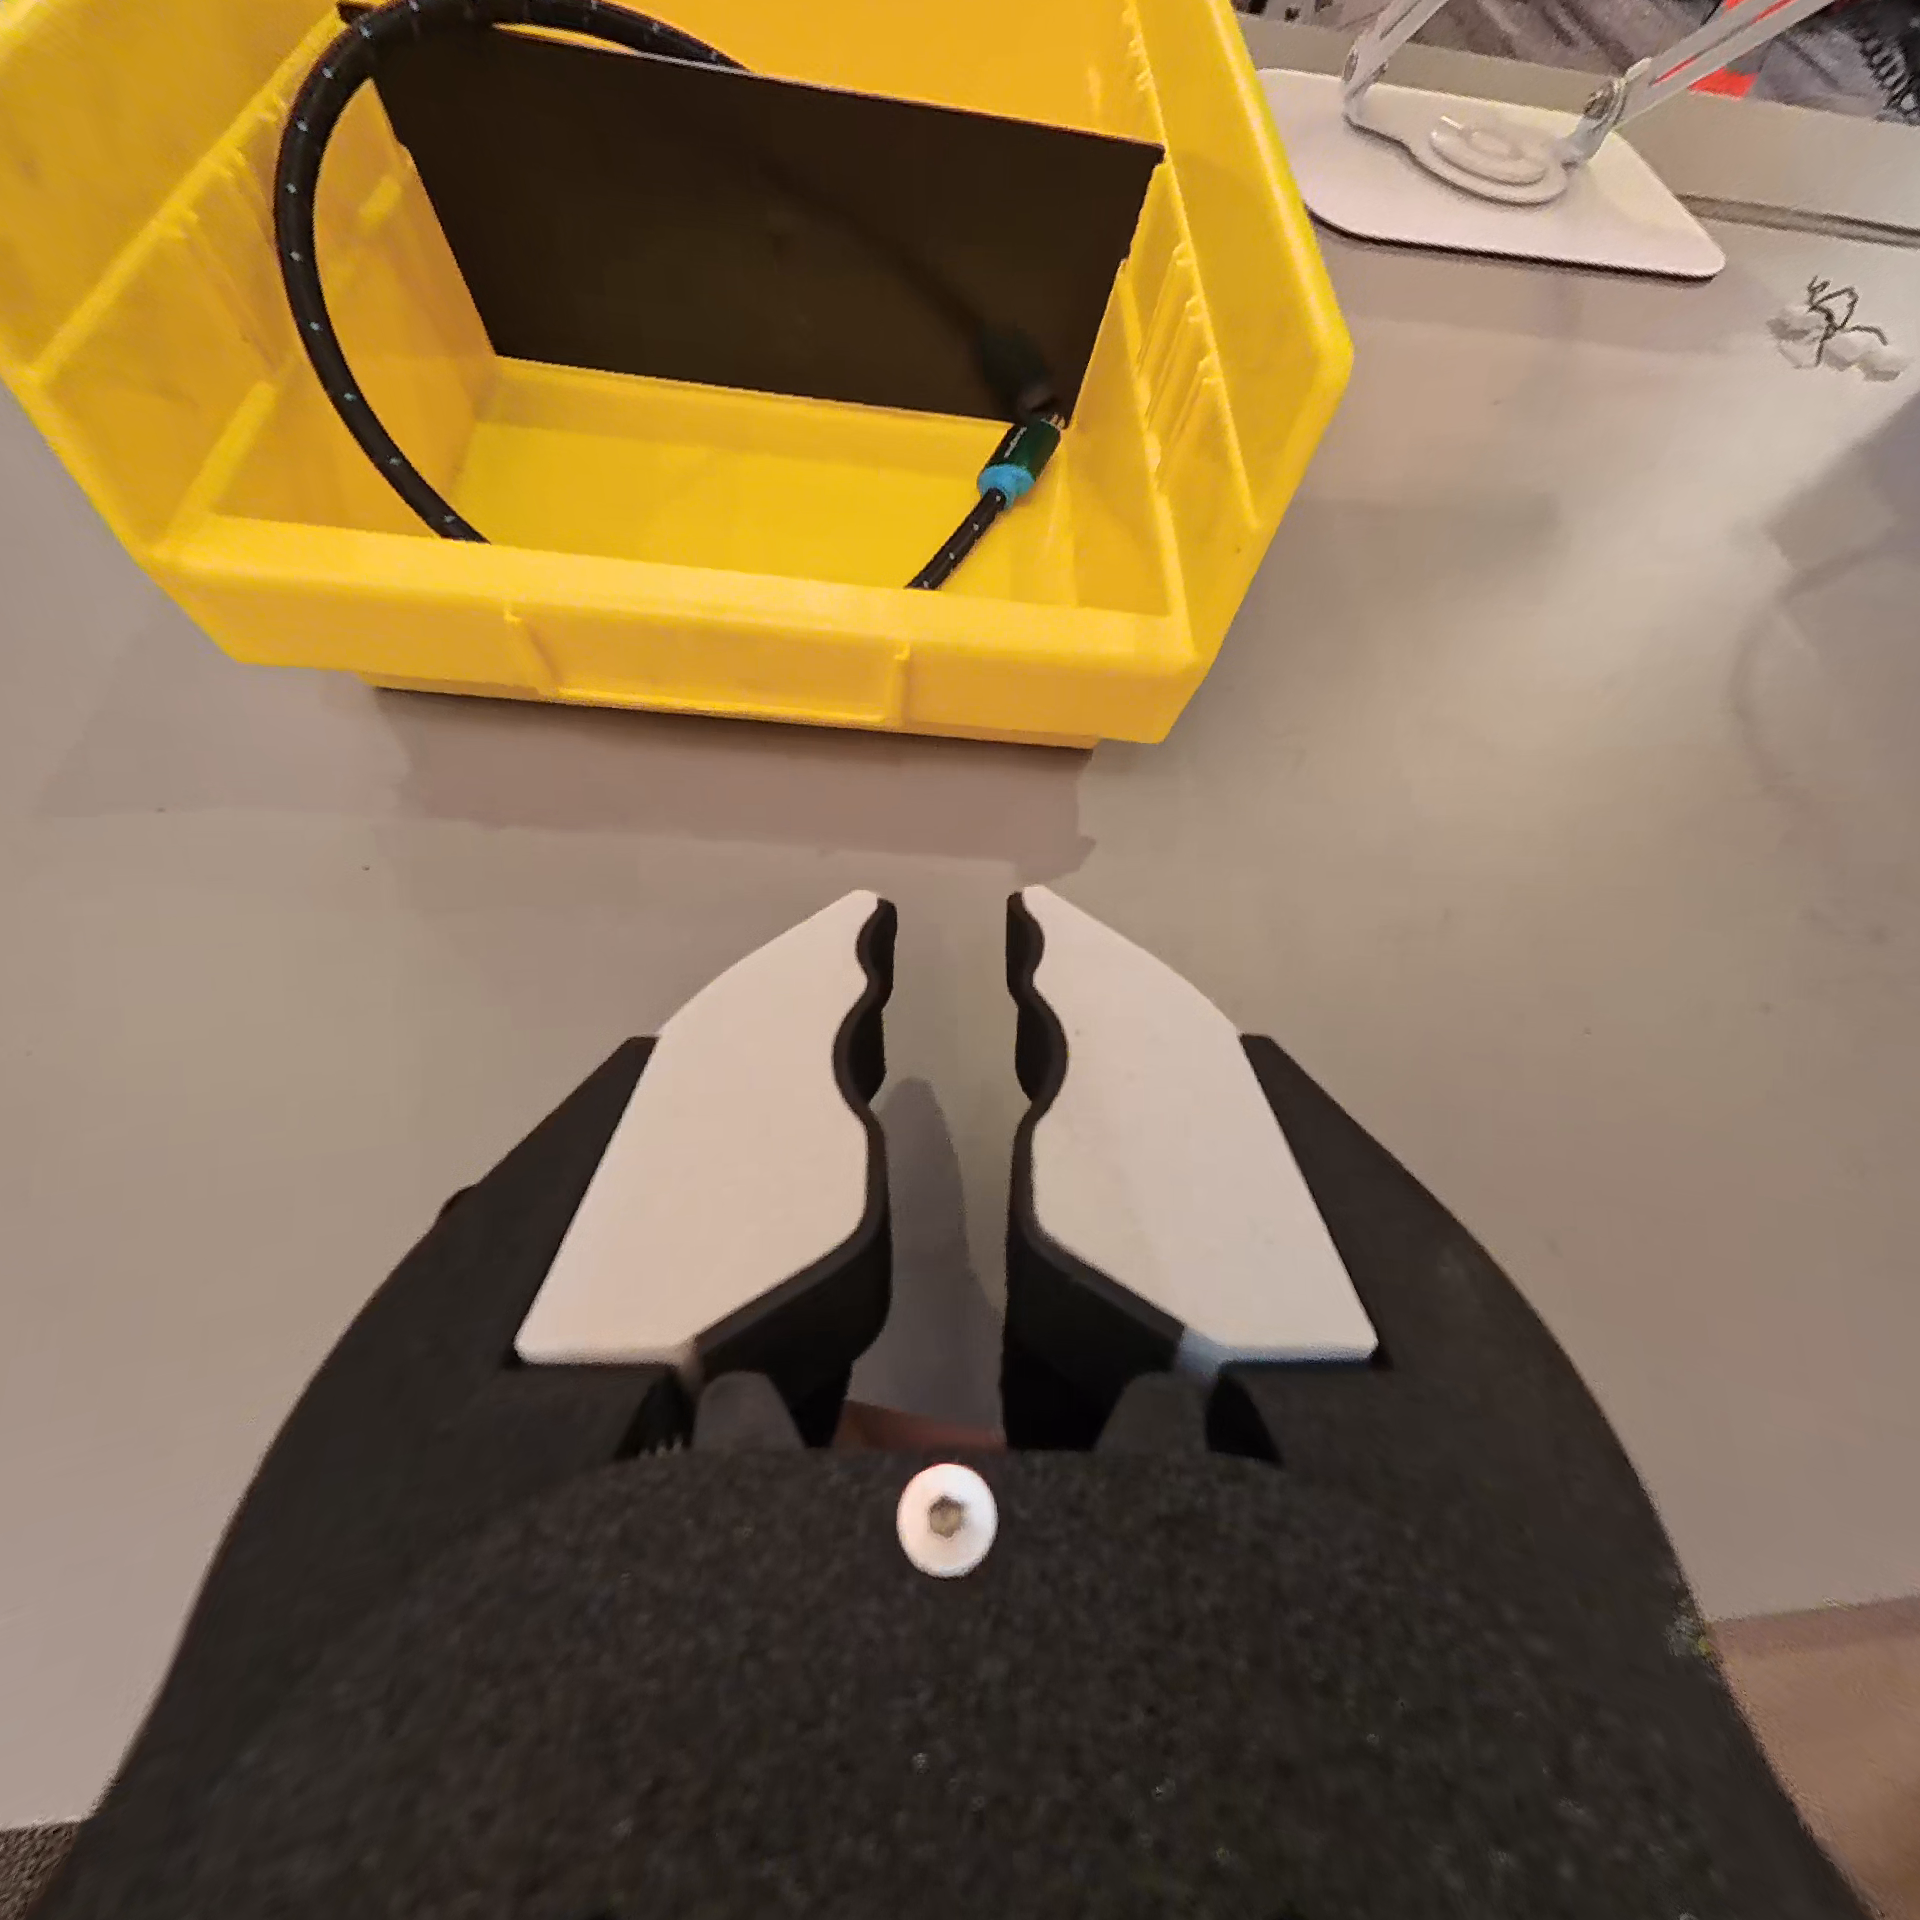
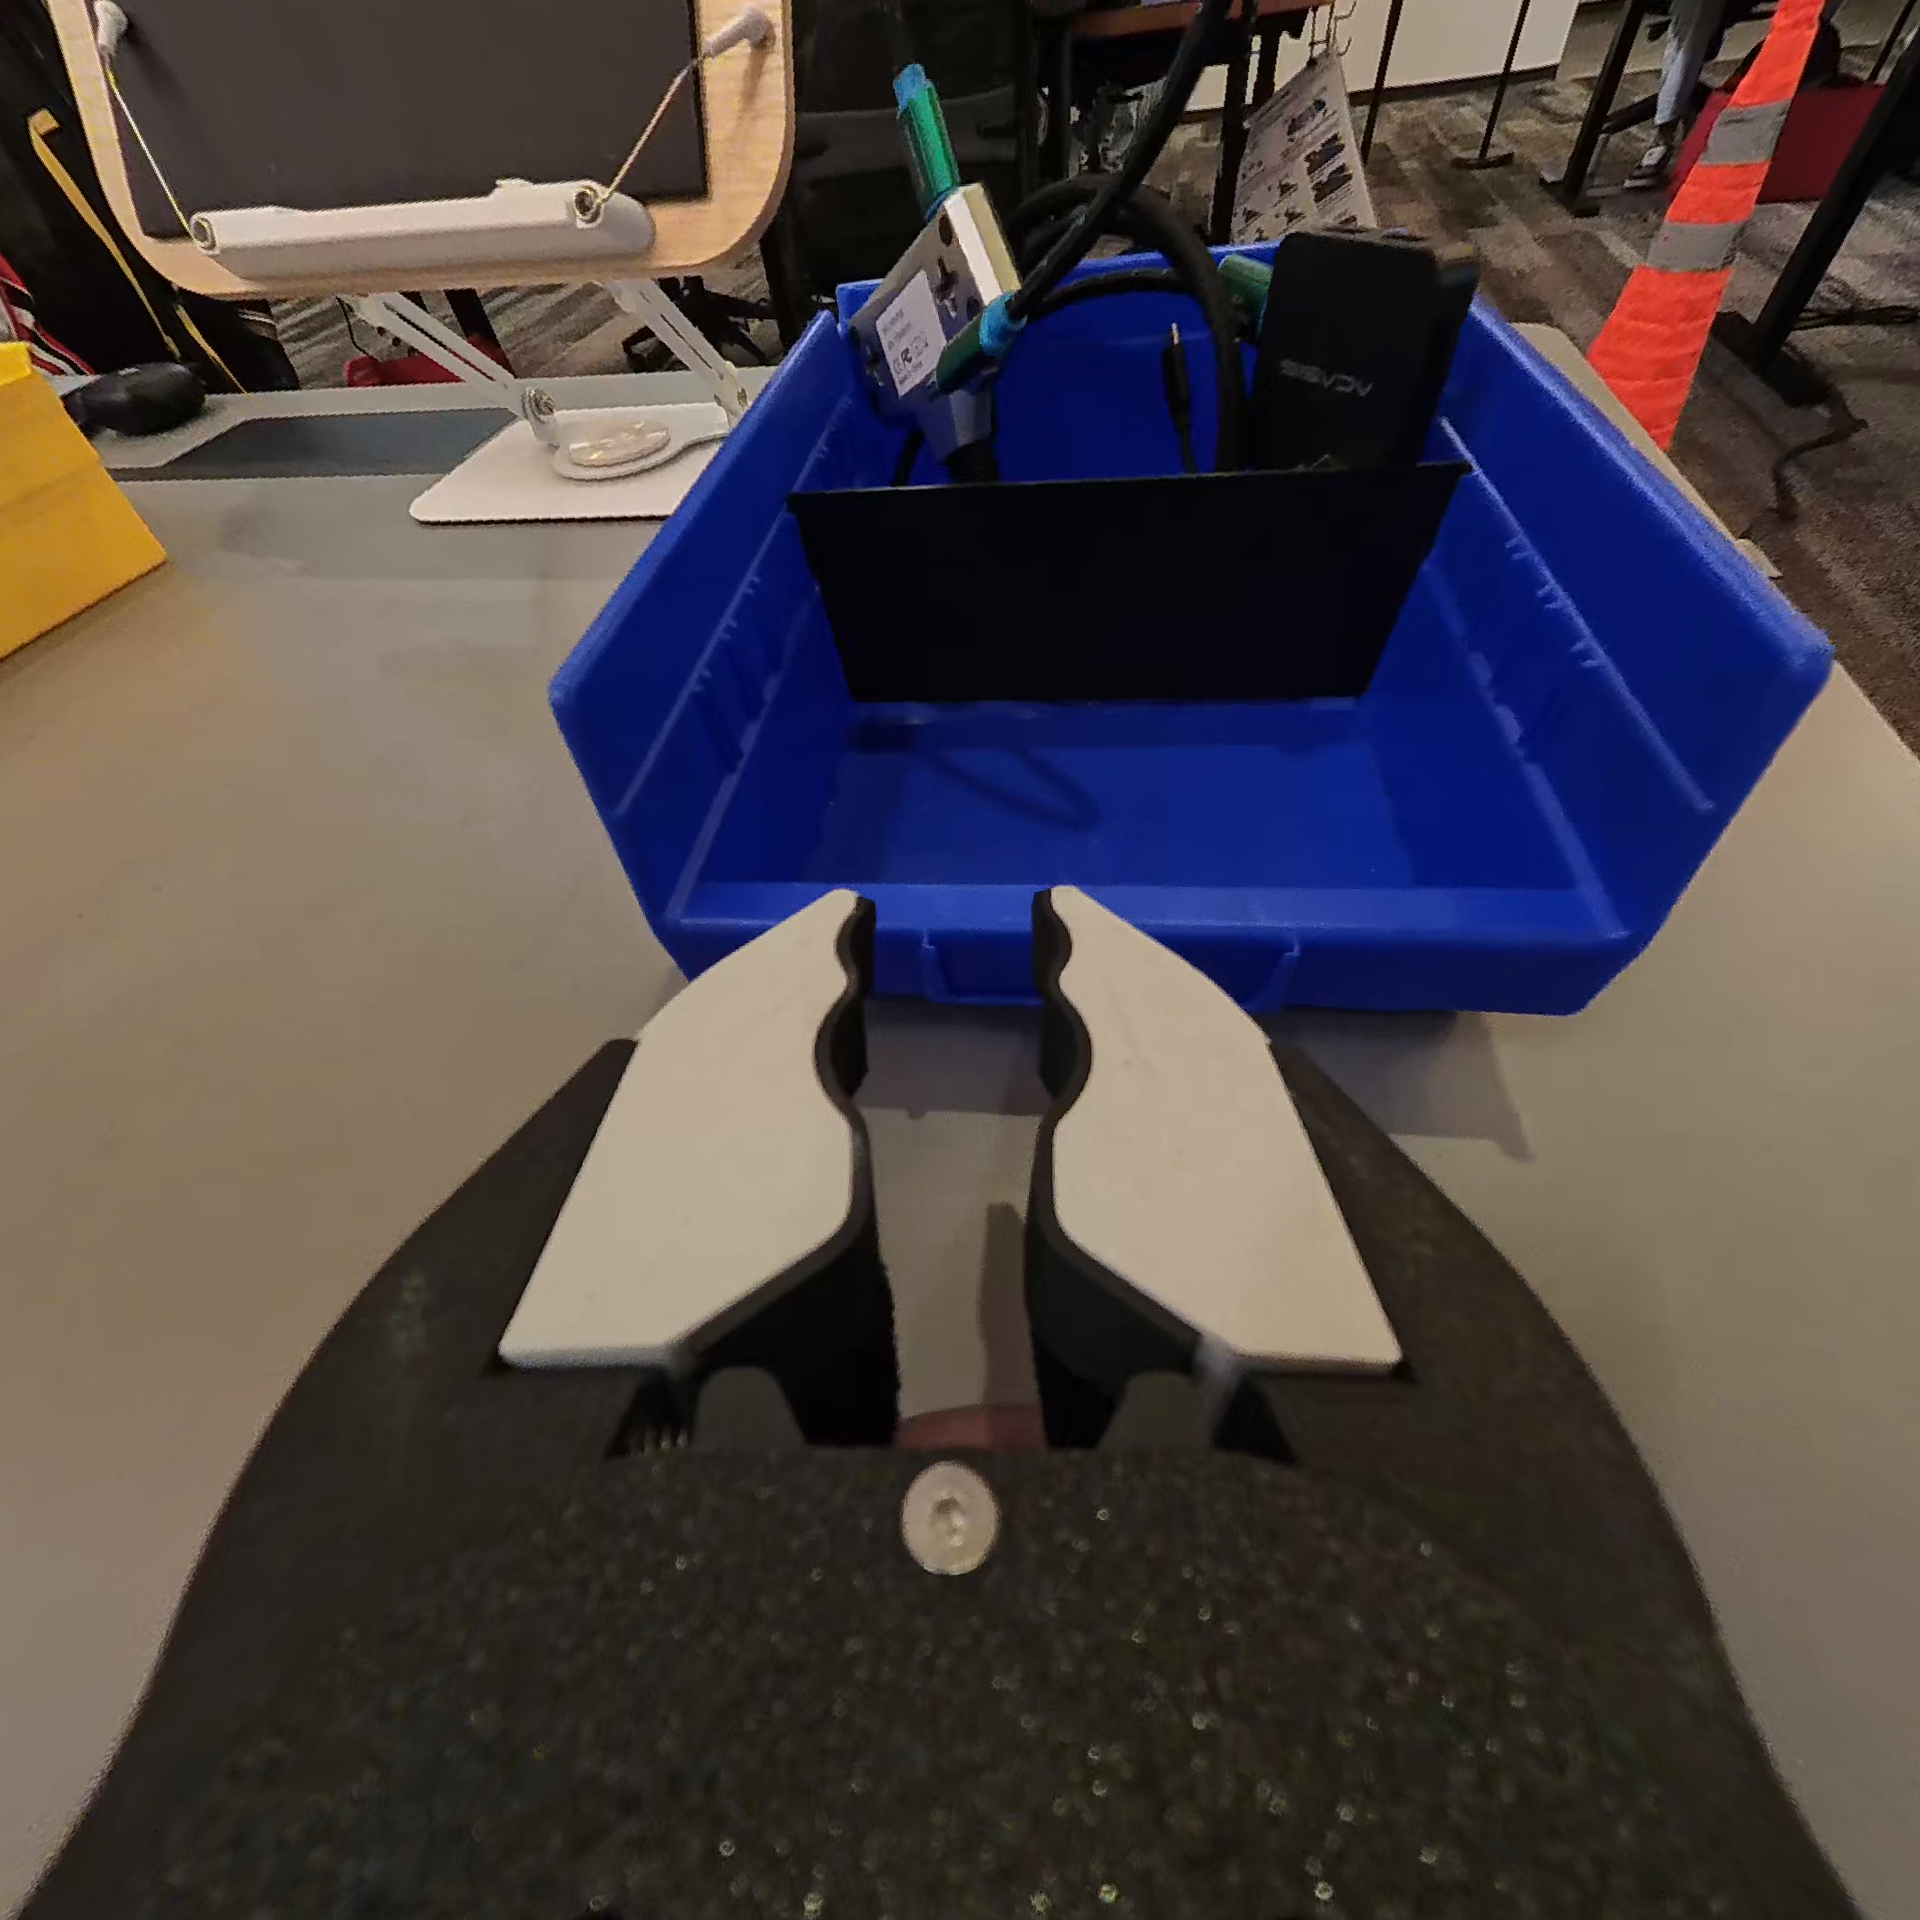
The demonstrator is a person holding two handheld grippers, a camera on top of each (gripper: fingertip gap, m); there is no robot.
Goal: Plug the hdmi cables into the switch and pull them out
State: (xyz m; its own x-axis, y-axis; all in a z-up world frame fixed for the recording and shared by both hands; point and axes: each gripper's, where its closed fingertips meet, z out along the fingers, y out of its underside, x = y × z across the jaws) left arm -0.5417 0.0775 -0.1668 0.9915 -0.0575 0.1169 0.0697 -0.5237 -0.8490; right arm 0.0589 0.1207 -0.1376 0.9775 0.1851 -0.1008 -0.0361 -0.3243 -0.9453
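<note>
Hovering over the grey table, my left claw and right claw both gape narrowly, empty. One hdmi cable loops in the yellow bin, upper left; the switch leans in the blue bin, top centre, cables plugged in.

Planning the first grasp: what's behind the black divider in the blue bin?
Behind the black divider in the blue bin: a silver switch with green-ended cables plugged in, coiled black cable, and a black box. Their lower parts are hidden.
</note>
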